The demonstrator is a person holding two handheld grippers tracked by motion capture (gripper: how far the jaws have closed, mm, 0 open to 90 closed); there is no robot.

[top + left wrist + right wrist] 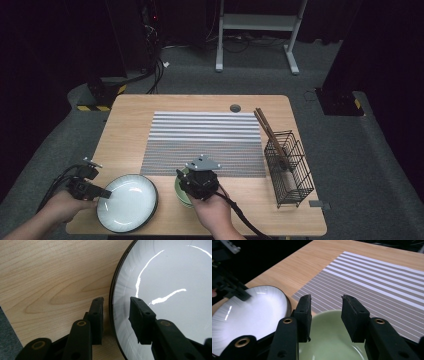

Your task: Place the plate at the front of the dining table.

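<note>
Where wood grain shows, glossy round plate [170,290], ribbed rim

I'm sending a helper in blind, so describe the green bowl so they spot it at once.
Start at the wooden table and find the striped mat in its middle. Just off the mat's near edge, under the right gripper, sits the green bowl. It is small, deep and pale green, unlike the wide, shallow white plate with a dark rim to its left.

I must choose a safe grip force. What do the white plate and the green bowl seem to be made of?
White plate: probably glazed ceramic; glossy, bright curved reflections, dark rim. Green bowl: likely glazed ceramic too; smooth, pale, soft sheen, though plastic is possible.
</note>
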